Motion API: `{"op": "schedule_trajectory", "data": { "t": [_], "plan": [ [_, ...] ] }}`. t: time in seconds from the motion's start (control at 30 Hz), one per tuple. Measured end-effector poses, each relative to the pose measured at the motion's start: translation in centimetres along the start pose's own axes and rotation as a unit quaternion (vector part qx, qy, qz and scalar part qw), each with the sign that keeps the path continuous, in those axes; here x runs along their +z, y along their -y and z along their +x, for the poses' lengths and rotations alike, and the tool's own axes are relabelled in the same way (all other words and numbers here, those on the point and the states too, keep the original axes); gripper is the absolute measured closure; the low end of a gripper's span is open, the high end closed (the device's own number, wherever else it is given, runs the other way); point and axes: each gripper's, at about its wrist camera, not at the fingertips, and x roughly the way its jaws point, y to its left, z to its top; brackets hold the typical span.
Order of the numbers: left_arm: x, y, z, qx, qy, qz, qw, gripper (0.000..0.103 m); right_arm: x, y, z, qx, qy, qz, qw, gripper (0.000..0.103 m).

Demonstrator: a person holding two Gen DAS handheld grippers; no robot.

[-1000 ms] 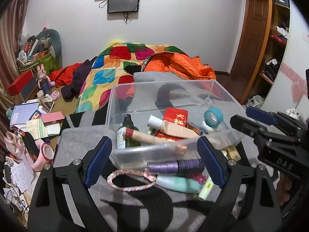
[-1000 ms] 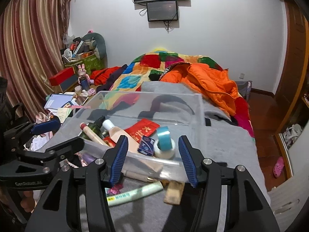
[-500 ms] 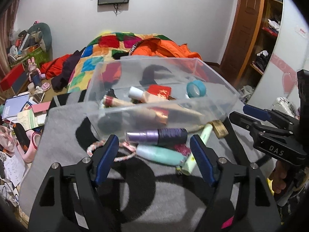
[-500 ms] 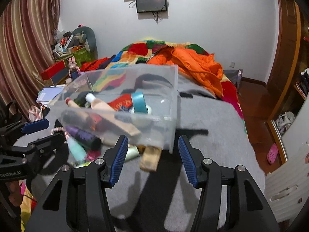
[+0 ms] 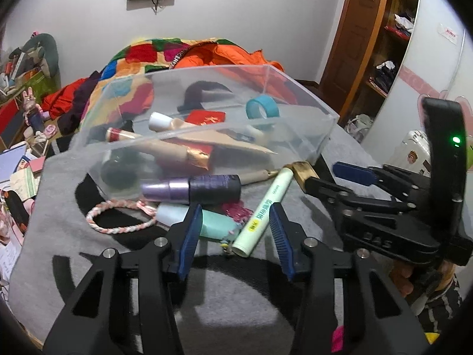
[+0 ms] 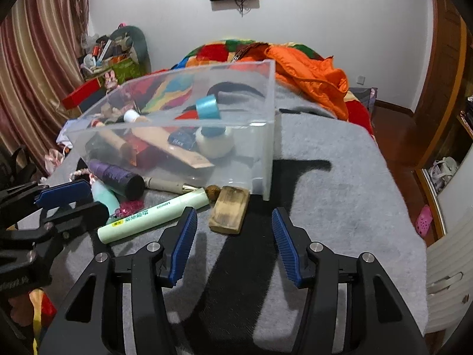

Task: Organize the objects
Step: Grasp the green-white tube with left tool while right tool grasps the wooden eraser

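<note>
A clear plastic box (image 5: 310, 139) (image 6: 266, 148) sits on the grey blanket and holds a blue tape roll (image 5: 262, 107), a red packet and beige tubes. In front of it lie a purple bottle (image 5: 192, 189) (image 6: 118, 177), a teal bottle (image 5: 215, 224), a pale green tube (image 5: 266, 207) (image 6: 153, 214) and a wooden block (image 6: 229, 213). My left gripper (image 5: 235, 236) (image 6: 79, 202) is closing. The near ends of the teal bottle and green tube lie between its pads, unpressed. My right gripper (image 6: 235, 236) (image 5: 322, 176) is closing too, empty, just short of the wooden block.
A pink braided bracelet (image 5: 118, 219) lies left of the bottles. An orange jacket (image 6: 310, 80) and a patchwork quilt lie behind the box. Clutter covers the floor at left. A wardrobe (image 5: 393, 44) stands at right. The blanket edge drops off to the right (image 6: 414, 222).
Both grippers have come down and closer to the loose things in front of the box. The left jaws have narrowed a lot, the right ones slightly.
</note>
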Motion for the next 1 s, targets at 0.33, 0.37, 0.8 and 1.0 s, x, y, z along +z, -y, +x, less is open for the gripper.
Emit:
{"op": "schedule_trajectory", "data": {
  "t": [0.33,0.37,0.8,1.0],
  "plan": [
    [0.8,2.0,0.9,-0.014,-0.010,0.045,0.9988,0.061,-0.5,0.1,1.0,0.000,-0.011,0.006,1.000,0.080],
    [1.1,2.3,1.3,-0.017,-0.015,0.050,0.9985,0.064,-0.6,0.3,0.8,0.002,-0.010,0.011,1.000,0.080],
    [1.6,4.0,6.0,-0.006,-0.064,0.089,0.9939,0.076,-2.8,1.5,-1.4,0.016,-0.002,0.027,0.999,0.080],
    [0.7,5.3,5.5,0.013,-0.051,0.126,0.9906,0.085,-3.1,1.9,-1.6,0.024,0.000,0.041,0.999,0.080]
  ]
}}
